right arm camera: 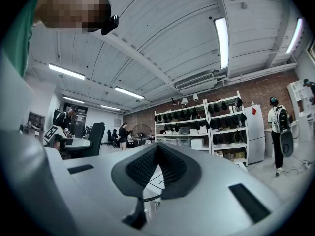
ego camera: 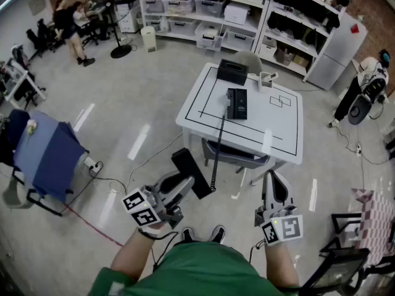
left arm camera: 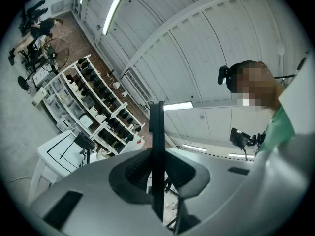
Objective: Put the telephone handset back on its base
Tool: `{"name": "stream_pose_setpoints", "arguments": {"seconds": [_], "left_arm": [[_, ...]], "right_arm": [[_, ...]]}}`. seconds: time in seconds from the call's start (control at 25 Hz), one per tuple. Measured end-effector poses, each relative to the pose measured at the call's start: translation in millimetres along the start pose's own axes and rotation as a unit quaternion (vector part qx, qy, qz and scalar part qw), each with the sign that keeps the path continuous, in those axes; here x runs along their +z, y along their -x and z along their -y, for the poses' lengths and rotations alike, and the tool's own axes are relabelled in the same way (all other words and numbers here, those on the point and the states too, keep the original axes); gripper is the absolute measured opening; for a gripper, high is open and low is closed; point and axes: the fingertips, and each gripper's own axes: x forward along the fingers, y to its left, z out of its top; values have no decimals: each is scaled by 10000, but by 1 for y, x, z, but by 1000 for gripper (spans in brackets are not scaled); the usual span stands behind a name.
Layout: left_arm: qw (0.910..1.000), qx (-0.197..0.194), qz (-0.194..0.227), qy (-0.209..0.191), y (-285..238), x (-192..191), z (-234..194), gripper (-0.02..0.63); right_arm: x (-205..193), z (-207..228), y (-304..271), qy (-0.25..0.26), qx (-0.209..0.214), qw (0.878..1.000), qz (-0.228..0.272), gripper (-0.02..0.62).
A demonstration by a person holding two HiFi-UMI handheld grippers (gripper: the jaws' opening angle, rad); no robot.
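Note:
The black telephone base (ego camera: pixel 237 103) lies on the white table (ego camera: pixel 278 128) ahead of me. Its coiled cord (ego camera: pixel 217 147) hangs off the table's front edge down to the black handset (ego camera: pixel 191 172). My left gripper (ego camera: pixel 182 185) is shut on the handset, held low over the floor, short of the table. In the left gripper view the handset (left arm camera: pixel 157 146) is a thin dark slab clamped edge-on between the pads, with the table (left arm camera: pixel 56 151) far off at the lower left. My right gripper (ego camera: pixel 276 182) hangs to the right, shut and holding nothing; its pads (right arm camera: pixel 142 168) meet.
A black box (ego camera: pixel 232 73) stands at the table's far edge. A grey chair (ego camera: pixel 234 156) is tucked under the near side. A blue-draped stand (ego camera: pixel 46 150) is on the left, shelves (ego camera: pixel 210 11) at the back, and a dark frame (ego camera: pixel 345 251) at the lower right.

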Motion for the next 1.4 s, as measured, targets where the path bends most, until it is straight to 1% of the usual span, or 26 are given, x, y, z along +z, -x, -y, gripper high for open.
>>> {"name": "stream_pose_setpoints", "arguments": {"seconds": [0.16,0.36,0.72,0.88,1.0,1.16,1.28,1.4], "left_arm": [[9998,147,99,-84,-15,-5,-4,86],[9996,237,-22,-133,-37,-15,7,86],[9987,483,95,-97,-78,-37,11,86],[9977,652,179,-83,-85,-46,12,86],[9968,770,198,-41,-88,-53,10,86],[9963,837,188,41,-95,-59,-4,86],[9970,753,152,92,-105,-57,-24,86],[9975,686,73,169,-117,-52,-50,86]], "right_arm": [[-2,20,1,-8,122,9999,46,20],[2,42,16,-125,155,9998,92,20],[5,88,30,-324,456,9980,305,20],[3,102,30,-356,598,9971,302,20],[-2,112,28,-382,662,9969,191,20],[-18,124,16,-394,629,9972,-47,20],[-29,130,-2,-392,580,9975,-120,20],[-33,136,-22,-364,428,9983,-168,20]]}}
